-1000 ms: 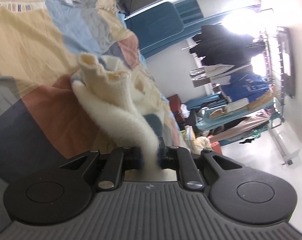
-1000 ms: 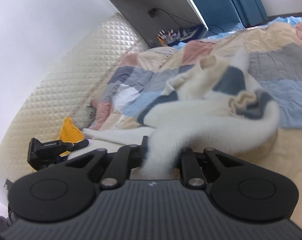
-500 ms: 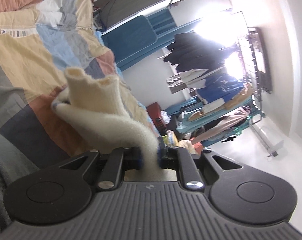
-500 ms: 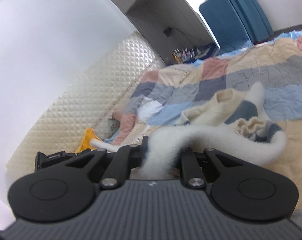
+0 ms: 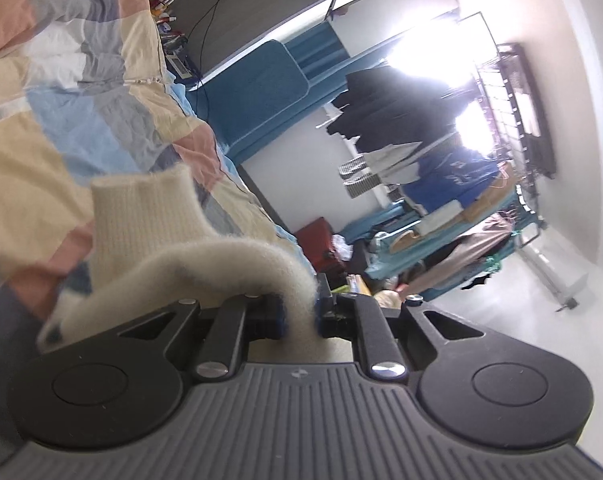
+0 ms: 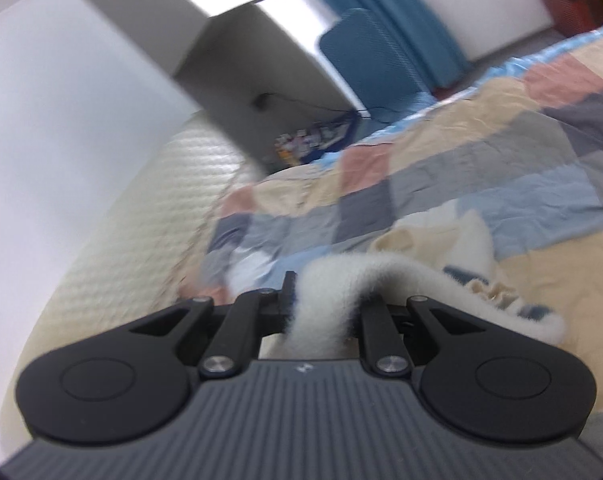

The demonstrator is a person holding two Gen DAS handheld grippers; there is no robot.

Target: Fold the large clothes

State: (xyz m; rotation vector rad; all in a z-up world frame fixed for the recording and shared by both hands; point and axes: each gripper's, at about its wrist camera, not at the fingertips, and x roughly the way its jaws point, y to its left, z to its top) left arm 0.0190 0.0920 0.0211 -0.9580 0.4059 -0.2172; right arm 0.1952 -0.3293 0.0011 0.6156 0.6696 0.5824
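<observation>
A fluffy cream sweater with grey-blue patches and ribbed cuffs is lifted off a patchwork quilt. My left gripper (image 5: 299, 314) is shut on a fuzzy edge of the sweater (image 5: 205, 264), which arcs away to the left, a ribbed cuff (image 5: 145, 208) standing up behind it. My right gripper (image 6: 321, 314) is shut on another fuzzy band of the sweater (image 6: 341, 280); that band curves off to the right, where the bunched body (image 6: 473, 248) hangs low over the quilt.
The patchwork quilt (image 6: 481, 152) covers the bed. A padded cream headboard (image 6: 121, 240) runs along the left in the right wrist view. A blue chair (image 5: 257, 96), a red case (image 5: 317, 236) and a loaded clothes rack (image 5: 441, 184) stand beyond the bed's edge.
Both grippers have risen with the sweater, so the quilt sits lower and farther off. The garment has stretched out from a heap into hanging bands. Both views have rolled.
</observation>
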